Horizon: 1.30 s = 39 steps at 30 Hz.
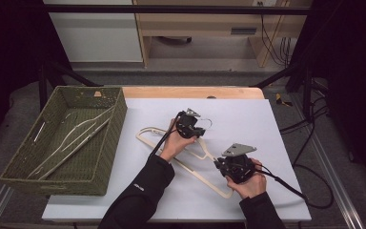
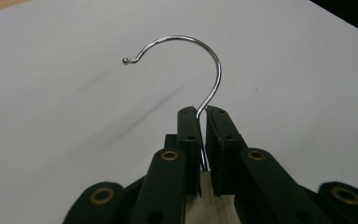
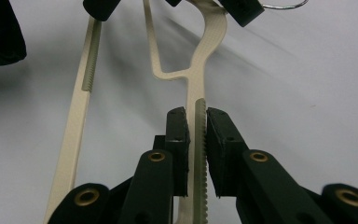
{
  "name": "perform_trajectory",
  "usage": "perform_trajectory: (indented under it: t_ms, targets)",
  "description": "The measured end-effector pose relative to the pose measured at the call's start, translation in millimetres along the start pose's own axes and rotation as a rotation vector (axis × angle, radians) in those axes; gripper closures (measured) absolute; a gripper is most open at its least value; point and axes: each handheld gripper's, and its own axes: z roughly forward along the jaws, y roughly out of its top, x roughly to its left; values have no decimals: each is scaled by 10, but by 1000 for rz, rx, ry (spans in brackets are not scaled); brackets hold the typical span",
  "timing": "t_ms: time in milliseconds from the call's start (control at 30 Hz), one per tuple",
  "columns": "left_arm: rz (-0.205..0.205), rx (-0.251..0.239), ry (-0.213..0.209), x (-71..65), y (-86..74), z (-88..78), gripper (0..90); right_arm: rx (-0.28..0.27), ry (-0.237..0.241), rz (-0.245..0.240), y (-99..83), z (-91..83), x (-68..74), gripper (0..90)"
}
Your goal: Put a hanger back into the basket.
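My right gripper (image 3: pixel 196 123) clamps the hanger's arm (image 3: pixel 199 154); my left gripper (image 2: pixel 201 122) pinches its hook (image 2: pixel 186 60). Lifting it into the basket (image 1: pixel 107 143) beside my left gripper remains.

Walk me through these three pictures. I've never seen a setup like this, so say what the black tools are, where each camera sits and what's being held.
A person holds a black hand tool in each hand, each ending in a two-jaw claw. One camera looks down from above; the others ride on the tools.

On the white table lies a cream hanger; beside it stands a green basket with more hangers.

The left claw is shut on the hanger's metal hook. The right claw is shut on one hanger arm.
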Motion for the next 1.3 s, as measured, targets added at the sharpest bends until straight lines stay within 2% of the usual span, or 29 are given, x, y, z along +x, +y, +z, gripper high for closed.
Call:
perform_trajectory:
  t_ms: [233, 333, 467, 567, 767, 867, 933, 967, 1067, 1167, 1233, 1300]
  targets:
    - [-22, -19, 15, -23, 32, -99, 878, 5, 6, 6, -3, 9, 6, 799]
    - [-29, -59, 25, -54, 46, -192, 884, 16, 16, 2, -16, 35, 2, 799]
    - [-20, -90, 30, -83, 50, -275, 889, 32, 26, -2, -40, 75, -8, 802]
    - [1, -126, 28, -129, 29, -391, 892, 41, 45, 16, -71, 113, -17, 807]
    - [31, -152, 37, -156, -31, -519, 893, 50, 80, 48, -95, 146, -37, 811]
    - [54, -163, 42, -185, -51, -579, 892, 20, 124, 69, -78, 142, -28, 736]
    - [66, -173, 40, -212, -66, -616, 892, -34, 160, 65, -49, 137, -49, 654]
    - [64, -182, 39, -227, -75, -628, 892, -61, 178, 93, -20, 124, -52, 594]
    - [69, -191, 38, -248, -95, -671, 892, -156, 179, 116, 77, 110, -100, 468]
    - [71, -203, 35, -268, -107, -715, 892, -198, 179, 143, 172, 172, -144, 450]
    - [80, -207, 30, -282, -115, -745, 891, -183, 189, 164, 223, 246, -152, 455]
    - [81, -216, 23, -302, -125, -763, 891, -177, 196, 160, 263, 330, -148, 483]
